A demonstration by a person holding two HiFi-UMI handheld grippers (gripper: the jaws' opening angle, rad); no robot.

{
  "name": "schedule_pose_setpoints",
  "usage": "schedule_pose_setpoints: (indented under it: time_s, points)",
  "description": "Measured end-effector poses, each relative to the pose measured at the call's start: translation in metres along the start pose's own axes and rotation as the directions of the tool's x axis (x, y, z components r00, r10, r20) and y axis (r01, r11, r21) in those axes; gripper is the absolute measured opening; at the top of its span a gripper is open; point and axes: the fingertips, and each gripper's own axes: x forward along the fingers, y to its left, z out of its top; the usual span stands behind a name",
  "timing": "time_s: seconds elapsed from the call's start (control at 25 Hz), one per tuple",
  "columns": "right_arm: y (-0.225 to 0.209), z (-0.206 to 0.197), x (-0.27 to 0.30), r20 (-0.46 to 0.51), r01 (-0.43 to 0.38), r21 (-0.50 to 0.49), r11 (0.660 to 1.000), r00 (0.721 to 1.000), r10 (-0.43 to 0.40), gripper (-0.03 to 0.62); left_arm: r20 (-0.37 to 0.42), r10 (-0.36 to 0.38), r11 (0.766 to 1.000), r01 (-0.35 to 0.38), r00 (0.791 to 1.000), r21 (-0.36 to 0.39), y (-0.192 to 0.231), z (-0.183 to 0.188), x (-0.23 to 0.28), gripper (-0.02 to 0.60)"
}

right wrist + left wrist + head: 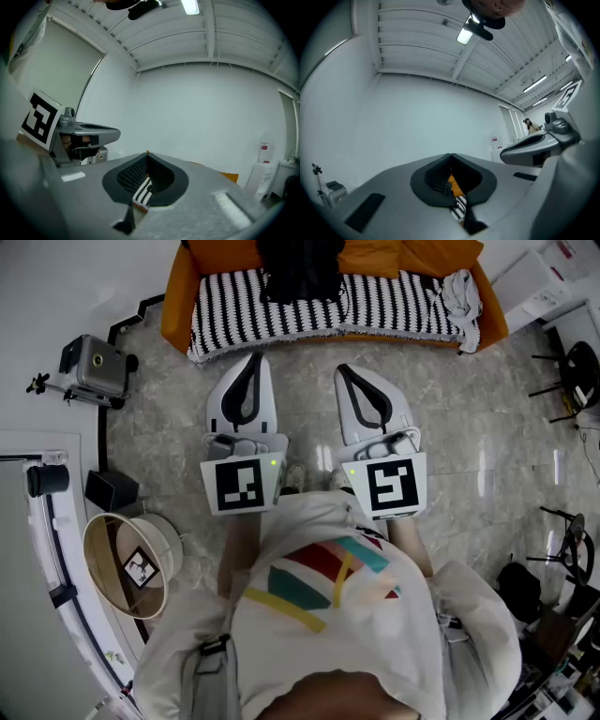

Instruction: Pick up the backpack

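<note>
Left gripper [253, 360] closed, empty | right gripper [343, 371] closed, empty | tips just short of sofa [412, 310] edge | backpack [300, 273] beyond

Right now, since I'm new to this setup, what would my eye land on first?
The left gripper and right gripper, both shut, sit side by side mid-picture, pointing at an orange sofa under a striped cover. A dark backpack lies on the sofa's middle, untouched.
</note>
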Motion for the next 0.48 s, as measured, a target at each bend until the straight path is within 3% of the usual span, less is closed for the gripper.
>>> schedule_pose_setpoints:
  time_s: [0.12, 0.48]
  points:
    - [0.007, -0.001, 0.005, -0.019, -0.009, -0.031, 0.999, 1.0, 0.008, 0.003, 0.0, 0.005, 1.0, -0.004, 1.0, -0.023, 0.01, -0.002, -0.002, 0.015]
    - [0.033, 0.007, 0.016, -0.013, -0.028, -0.043, 0.999, 1.0, 0.028, 0.005, 0.046, 0.0, 1.0, 0.0, 0.999, 0.004, 0.03, 0.017, -0.012, 0.015]
